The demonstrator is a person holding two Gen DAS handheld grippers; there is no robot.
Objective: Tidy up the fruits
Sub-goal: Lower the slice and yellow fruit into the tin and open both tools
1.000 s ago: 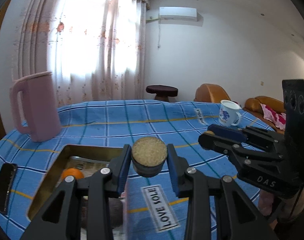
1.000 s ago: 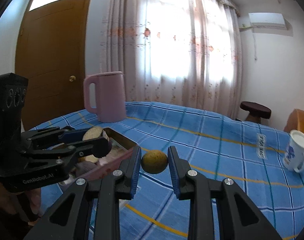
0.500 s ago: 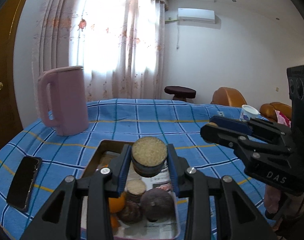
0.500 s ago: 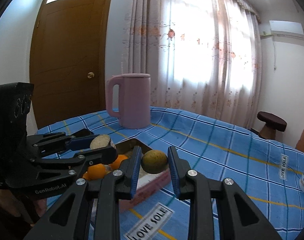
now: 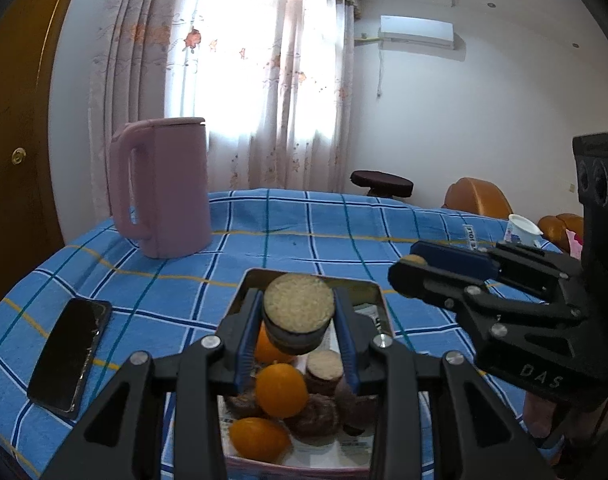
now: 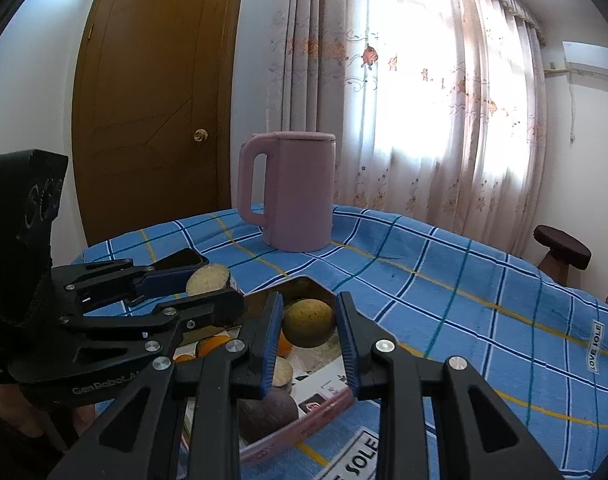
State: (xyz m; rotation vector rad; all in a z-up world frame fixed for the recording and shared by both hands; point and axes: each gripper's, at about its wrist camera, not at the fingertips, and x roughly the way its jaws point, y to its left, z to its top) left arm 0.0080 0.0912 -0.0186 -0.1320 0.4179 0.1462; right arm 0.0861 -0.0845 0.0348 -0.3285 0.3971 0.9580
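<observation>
My left gripper (image 5: 298, 322) is shut on a cut fruit half (image 5: 297, 314) with a pale grainy face and dark rind, held above the pink tray (image 5: 378, 300). In the tray lie oranges (image 5: 281, 390) and several dark cut fruit pieces (image 5: 324, 368). My right gripper (image 6: 309, 322) is shut on a round yellow-green fruit (image 6: 309, 322), also over the tray (image 6: 332, 402). Seen from the right wrist, the left gripper (image 6: 214, 290) with its fruit half (image 6: 208, 280) hangs at the left. In the left wrist view the right gripper (image 5: 410, 270) reaches in from the right.
A pink kettle (image 5: 160, 186) stands at the back of the blue checked tablecloth (image 5: 304, 232). A black phone (image 5: 70, 356) lies left of the tray. A white cup (image 5: 520, 230) sits far right. A brown door (image 6: 152, 120), curtains, a stool (image 6: 562, 246) and a sofa surround the table.
Both grippers have swung left with their fruit and now hang over the tray. The kettle and phone have slid into view, and the cup has drifted to the right edge.
</observation>
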